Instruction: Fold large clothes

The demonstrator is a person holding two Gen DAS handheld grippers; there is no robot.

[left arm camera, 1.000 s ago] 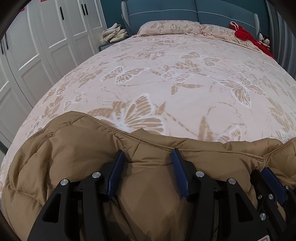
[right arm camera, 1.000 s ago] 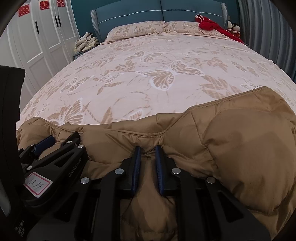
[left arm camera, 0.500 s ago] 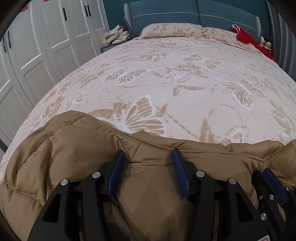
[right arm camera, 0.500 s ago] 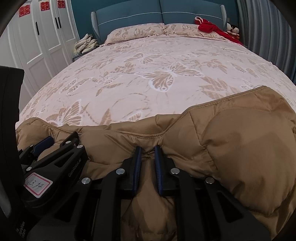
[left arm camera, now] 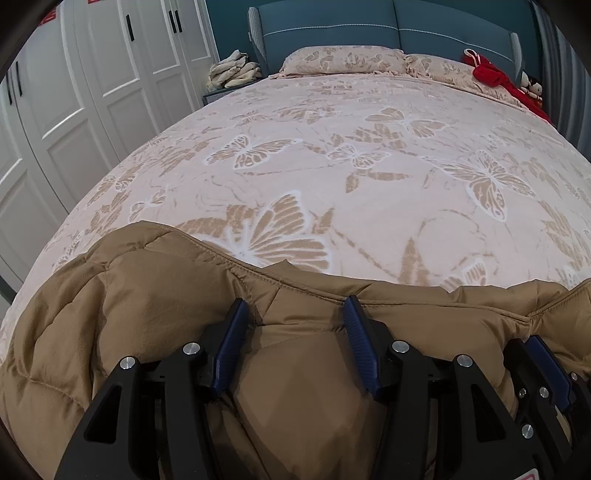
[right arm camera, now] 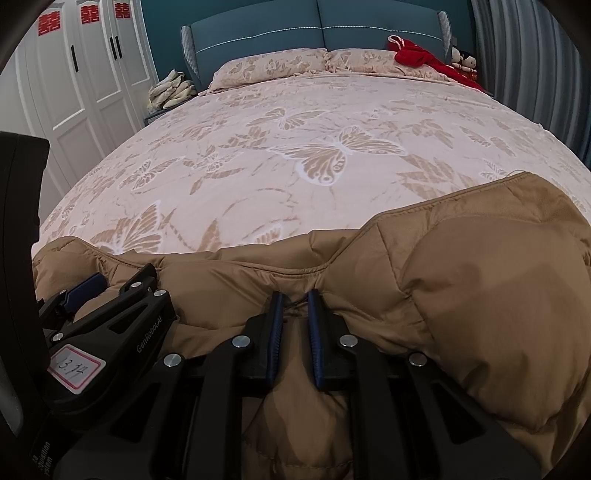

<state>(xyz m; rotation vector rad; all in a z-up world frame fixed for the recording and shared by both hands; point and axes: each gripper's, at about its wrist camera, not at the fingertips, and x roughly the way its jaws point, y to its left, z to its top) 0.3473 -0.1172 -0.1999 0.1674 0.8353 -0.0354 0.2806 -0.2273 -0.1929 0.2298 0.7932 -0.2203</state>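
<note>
A tan quilted down jacket (left arm camera: 155, 302) lies across the near end of the bed; it also fills the lower right wrist view (right arm camera: 480, 288). My left gripper (left arm camera: 295, 310) is open, its blue pads wide apart over the jacket's top hem, with puffy fabric between them. My right gripper (right arm camera: 295, 299) is shut on a fold of the jacket near its top hem. The right gripper shows at the lower right of the left wrist view (left arm camera: 543, 362), and the left gripper at the lower left of the right wrist view (right arm camera: 103, 295).
The bed's pink butterfly-print cover (left arm camera: 369, 166) stretches ahead to two pillows (left arm camera: 343, 59) and a teal headboard (left arm camera: 369, 26). Red cloth (left arm camera: 495, 77) lies at the far right. White wardrobe doors (left arm camera: 92, 74) stand to the left. Folded pale laundry (left arm camera: 232, 70) sits on a nightstand.
Both views have tilted slightly, showing more of the headboard. The grippers' holds and the jacket look unchanged.
</note>
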